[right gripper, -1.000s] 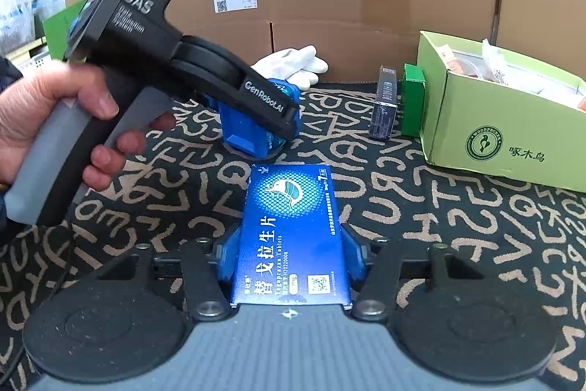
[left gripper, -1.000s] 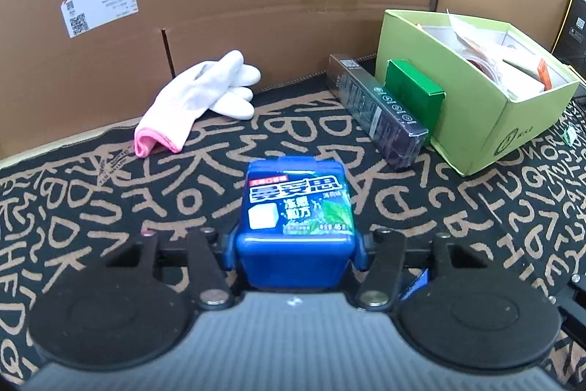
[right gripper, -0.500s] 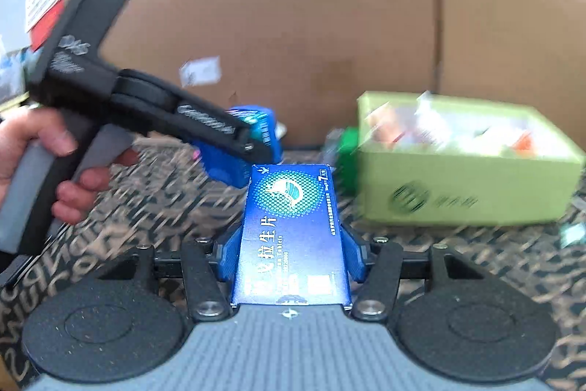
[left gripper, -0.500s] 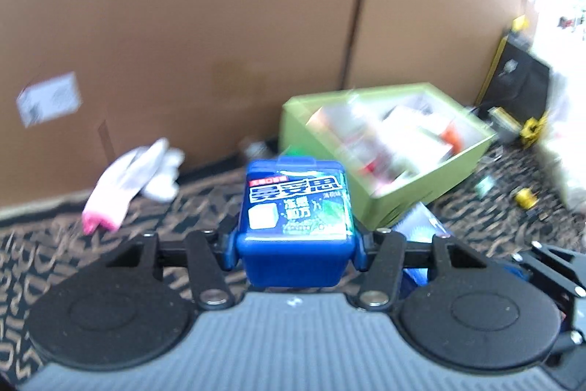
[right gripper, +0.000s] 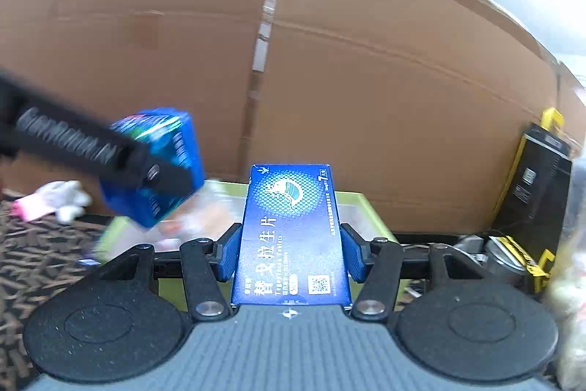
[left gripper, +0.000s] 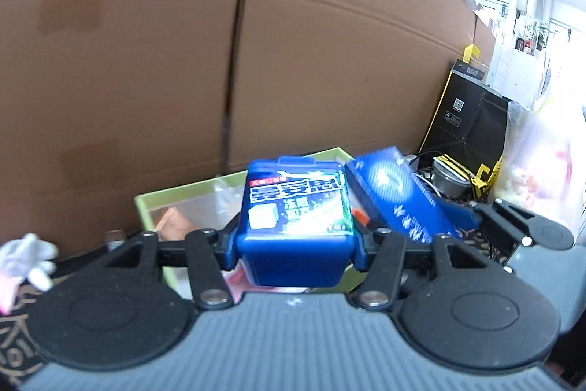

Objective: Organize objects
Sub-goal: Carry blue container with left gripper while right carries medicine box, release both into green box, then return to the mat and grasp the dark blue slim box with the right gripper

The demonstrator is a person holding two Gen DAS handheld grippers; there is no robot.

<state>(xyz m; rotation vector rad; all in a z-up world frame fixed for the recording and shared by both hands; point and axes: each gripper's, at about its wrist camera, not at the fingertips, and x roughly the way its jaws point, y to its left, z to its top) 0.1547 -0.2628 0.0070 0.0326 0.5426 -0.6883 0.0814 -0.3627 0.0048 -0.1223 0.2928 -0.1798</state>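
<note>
Tall brown corrugated cardboard panels (left gripper: 329, 61) fill the background of both wrist views, with a dark patterned mat with tan lettering (right gripper: 40, 251) showing at the lower left.

From the left wrist view, the left gripper (left gripper: 295, 244) is clamped on a chunky blue plastic gum container with a printed green-and-white label (left gripper: 296, 226), its blue pads pressing both sides. Behind and below the container sits an open lime-green cardboard box (left gripper: 150, 207), its rim visible at about 9 o'clock from the container, with blurred packets inside. At 3 o'clock from the container, just beside it, is a flat dark-blue carton with white print (left gripper: 399, 196), held by the right gripper whose black linkage enters from the right edge. A white fabric glove with a pink cuff (left gripper: 25, 259) lies at the far left. A black box with yellow trim (left gripper: 468, 120) stands at 2 o'clock against the cardboard.

From the right wrist view, the right gripper (right gripper: 291, 251) grips the flat blue carton lengthwise, pads tight on its long edges. The green box lies directly beyond it, at 12 o'clock. At 10 o'clock, the left gripper's black arm crosses in, motion-blurred, carrying the blue container above the box's left part. The glove rests at 9 o'clock on the mat.
</note>
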